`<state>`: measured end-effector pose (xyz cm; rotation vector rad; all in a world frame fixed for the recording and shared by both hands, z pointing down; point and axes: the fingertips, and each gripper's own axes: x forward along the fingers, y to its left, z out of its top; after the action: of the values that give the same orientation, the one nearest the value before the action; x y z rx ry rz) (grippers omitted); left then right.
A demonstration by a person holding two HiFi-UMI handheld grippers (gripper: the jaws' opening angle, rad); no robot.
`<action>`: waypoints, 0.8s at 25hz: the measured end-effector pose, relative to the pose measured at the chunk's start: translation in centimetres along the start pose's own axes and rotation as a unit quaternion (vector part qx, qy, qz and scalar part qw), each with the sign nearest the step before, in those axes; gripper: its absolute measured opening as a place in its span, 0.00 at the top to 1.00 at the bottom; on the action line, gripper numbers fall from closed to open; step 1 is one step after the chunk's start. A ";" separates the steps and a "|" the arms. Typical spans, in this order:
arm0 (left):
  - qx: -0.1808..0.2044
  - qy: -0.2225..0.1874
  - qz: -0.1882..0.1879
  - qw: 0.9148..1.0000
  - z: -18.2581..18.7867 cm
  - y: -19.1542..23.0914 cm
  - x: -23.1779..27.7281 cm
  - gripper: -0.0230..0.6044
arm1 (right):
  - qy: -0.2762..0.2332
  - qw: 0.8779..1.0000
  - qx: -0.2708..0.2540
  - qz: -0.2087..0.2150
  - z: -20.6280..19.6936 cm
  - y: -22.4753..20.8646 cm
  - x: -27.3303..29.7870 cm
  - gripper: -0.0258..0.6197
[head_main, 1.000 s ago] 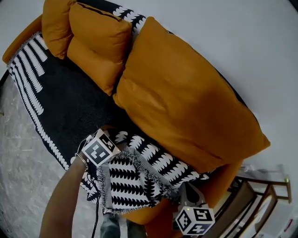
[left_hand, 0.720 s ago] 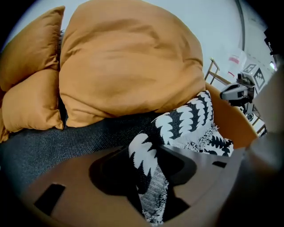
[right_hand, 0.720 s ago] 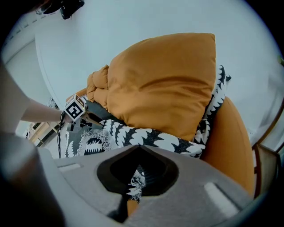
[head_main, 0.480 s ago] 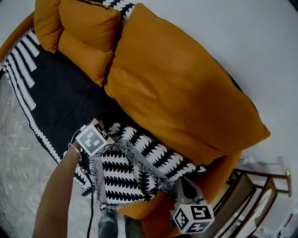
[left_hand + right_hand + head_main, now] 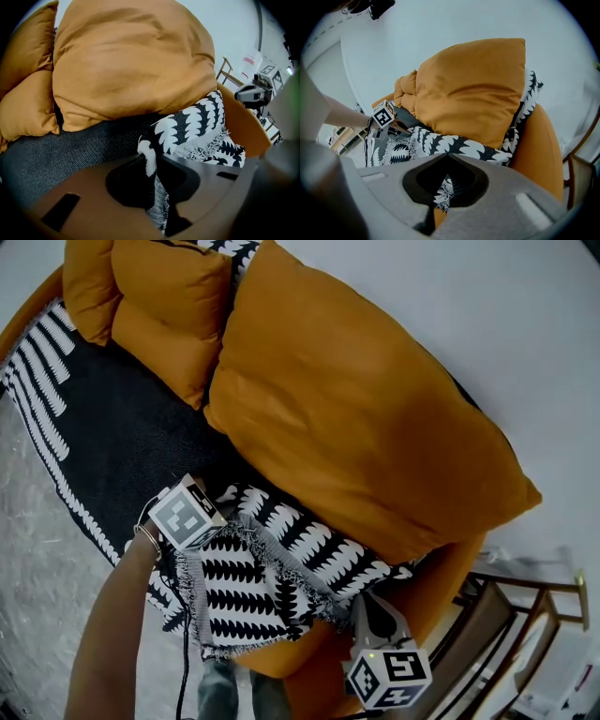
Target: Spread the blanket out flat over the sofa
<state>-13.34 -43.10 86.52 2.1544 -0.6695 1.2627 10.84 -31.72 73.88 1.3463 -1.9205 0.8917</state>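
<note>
The curved orange upholstered sofa (image 5: pixel 448 592) fills most of the head view. A black-and-white patterned woven blanket (image 5: pixel 246 594) lies along its seat. It is dark and flat at the far end, and bunched in folds with a fringed edge at the near end, where it hangs over the front. A large plump orange cushion (image 5: pixel 356 418) leans against the backrest and rests on the blanket, with two smaller orange cushions (image 5: pixel 164 320) beside it further along. The left hand-held gripper (image 5: pixel 151 164) has just been closing its jaws, and they now pinch a raised fold of the blanket. The right hand-held gripper (image 5: pixel 446 183) is near the sofa's arm, its jaws drawn together on a fringed bit of blanket.
</note>
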 end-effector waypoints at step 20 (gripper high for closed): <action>0.012 -0.023 0.015 1.000 0.2 -2.9 -5.5 0.90 | -0.035 0.999 0.002 -0.014 0.4 1.1 -5.0 0.95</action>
<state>-13.70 -40.31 80.98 2.2064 -0.7103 1.2469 11.17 -29.09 69.54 1.4207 -1.9473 0.8455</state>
